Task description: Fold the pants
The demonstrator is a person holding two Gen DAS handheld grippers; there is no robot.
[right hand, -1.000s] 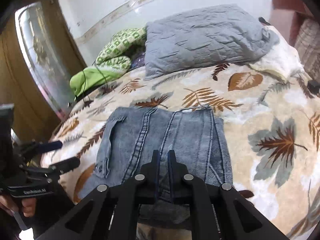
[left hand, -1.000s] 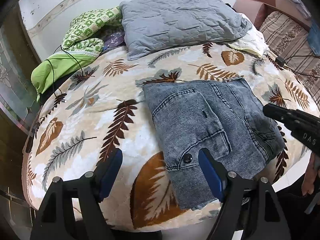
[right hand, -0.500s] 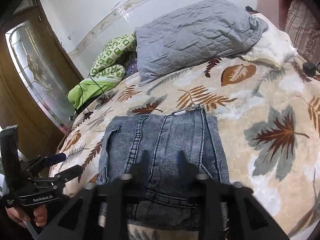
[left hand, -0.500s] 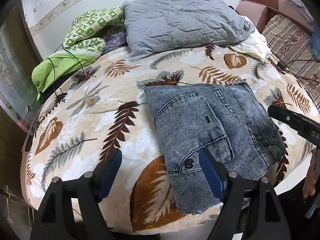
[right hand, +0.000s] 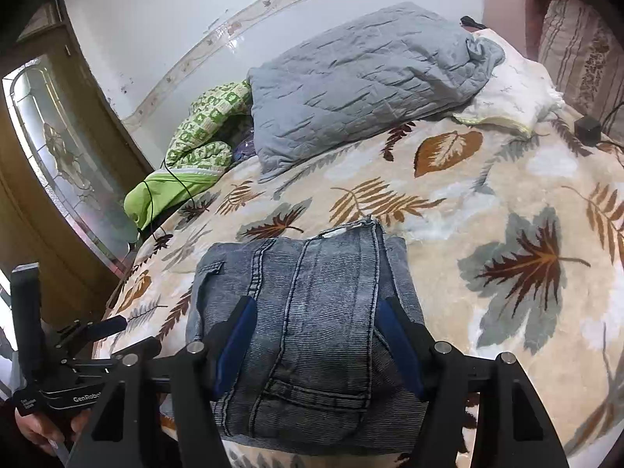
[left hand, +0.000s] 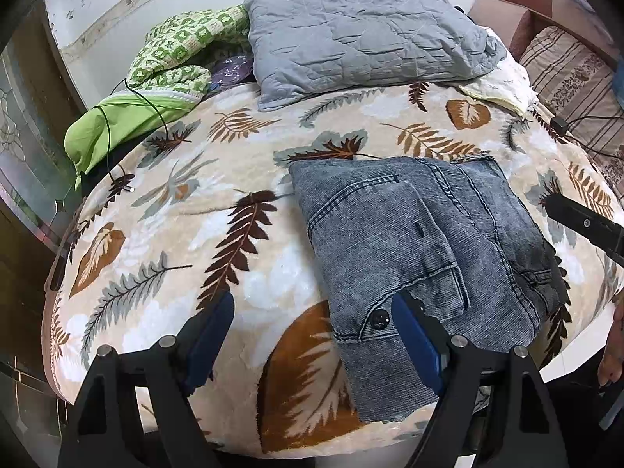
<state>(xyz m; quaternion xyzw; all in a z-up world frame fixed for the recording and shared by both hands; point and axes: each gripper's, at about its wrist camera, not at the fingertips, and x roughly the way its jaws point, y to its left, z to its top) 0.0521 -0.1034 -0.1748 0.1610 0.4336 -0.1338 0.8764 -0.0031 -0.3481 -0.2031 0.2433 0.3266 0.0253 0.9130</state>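
- On the left, the left gripper (left hand: 312, 319) is seen spread wide, its blue-padded fingers (left hand: 206, 335) well apart, and nothing is gripped between them.
- Its left finger is seen over bare leaf-print blanket (left hand: 187, 210); its right finger overlaps the near edge of the folded pants (left hand: 413, 249), just beside a dark button (left hand: 379, 318). Whether cloth is actually touched cannot be told.
- The pants are found folded into a compact denim bundle on the near part of the bed, right of centre in the left wrist view, with a pocket flap facing up.
- Across to the right, the right gripper (right hand: 316, 335) is released too: its jaws are held apart, with the bundle's near end (right hand: 308, 312) framed between them and nothing pinched. Contact with the fabric cannot be confirmed.
- Only in the left wrist view are the button and the pocket flap shown, and one dark finger of the right gripper (left hand: 585, 222) is caught poking in at the right edge, over the blanket just beside the pants.
- Only in the right wrist view are the long leg seams and a curved pocket seam at the near end revealed, and the left gripper (right hand: 117, 331) is seen at lower left, beside the bed's edge, held by a hand (right hand: 39, 425).
- In both views, farther back, a grey quilted pillow (left hand: 362, 31) and a green patterned cloth (left hand: 175, 50) are seen lying by the wall.
- A black cable (left hand: 117, 124) is draped across the green cloth.
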